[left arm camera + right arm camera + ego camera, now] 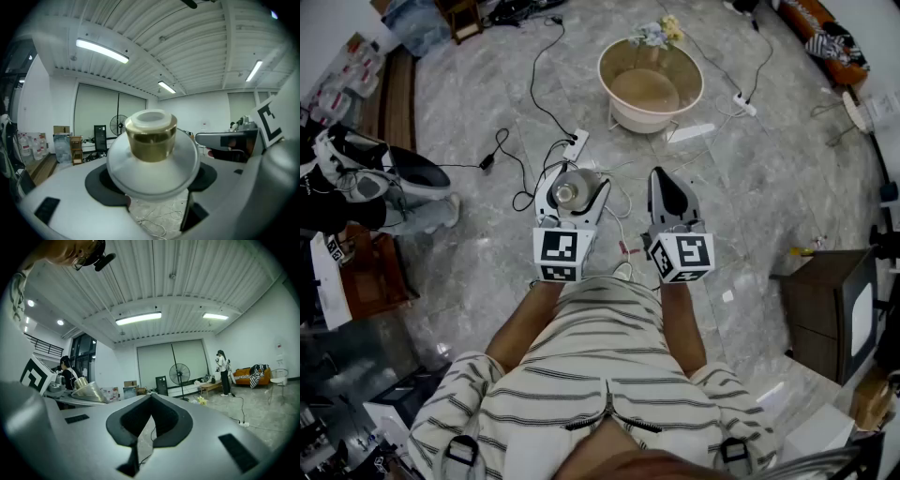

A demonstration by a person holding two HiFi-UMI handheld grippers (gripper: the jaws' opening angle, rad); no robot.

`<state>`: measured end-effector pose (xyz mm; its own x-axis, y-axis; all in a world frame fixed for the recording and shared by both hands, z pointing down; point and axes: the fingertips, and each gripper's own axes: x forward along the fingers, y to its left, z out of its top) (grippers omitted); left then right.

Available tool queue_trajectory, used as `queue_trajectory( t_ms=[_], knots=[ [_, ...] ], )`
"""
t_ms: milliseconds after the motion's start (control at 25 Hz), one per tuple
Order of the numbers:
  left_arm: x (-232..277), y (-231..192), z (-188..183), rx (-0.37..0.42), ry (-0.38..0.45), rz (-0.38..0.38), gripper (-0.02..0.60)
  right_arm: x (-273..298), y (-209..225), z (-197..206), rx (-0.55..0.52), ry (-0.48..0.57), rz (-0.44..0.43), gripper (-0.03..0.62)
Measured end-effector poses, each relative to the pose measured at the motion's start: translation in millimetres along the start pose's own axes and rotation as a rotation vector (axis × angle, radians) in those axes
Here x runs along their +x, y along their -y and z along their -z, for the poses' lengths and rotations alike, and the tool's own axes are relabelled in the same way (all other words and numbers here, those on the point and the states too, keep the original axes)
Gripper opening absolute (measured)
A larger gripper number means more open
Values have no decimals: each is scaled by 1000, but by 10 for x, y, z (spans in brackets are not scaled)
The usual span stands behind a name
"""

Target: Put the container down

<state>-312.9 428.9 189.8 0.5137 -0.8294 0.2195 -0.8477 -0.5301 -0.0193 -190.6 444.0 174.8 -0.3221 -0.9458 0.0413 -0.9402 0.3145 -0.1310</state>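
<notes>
Left tongs (572, 187) clasp the container (152, 161) round its wide body, probably light, stiff, slippery plastic; right tongs (150, 401) closed, empty.

- A cream short-sleeved shirt with thin dark horizontal stripes (609, 361) covers the torso.
- Black straps with buckles (461, 452) sit at both shoulders.
- The left gripper (573, 187) and the right gripper (667, 187) have smooth pale grey shells.
- Black inner pads (126, 420) line each one.
- Each carries a white cube with black square markers (562, 255).
- Small black rectangular insets (236, 452) mark the shells.
</notes>
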Motion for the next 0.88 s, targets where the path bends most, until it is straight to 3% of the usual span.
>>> queue_trajectory(
  t_ms=[280,640,880],
  knots=[
    [93,303,-23,4,9,4,334,-160,202,30,49,-8,-59,5],
    [218,587,89,-14,16,-10,334,-386,674,100,30,3,-33,5],
    [529,712,66,-7,11,27,334,-266,949,186,42,-22,-6,6]
  ],
)
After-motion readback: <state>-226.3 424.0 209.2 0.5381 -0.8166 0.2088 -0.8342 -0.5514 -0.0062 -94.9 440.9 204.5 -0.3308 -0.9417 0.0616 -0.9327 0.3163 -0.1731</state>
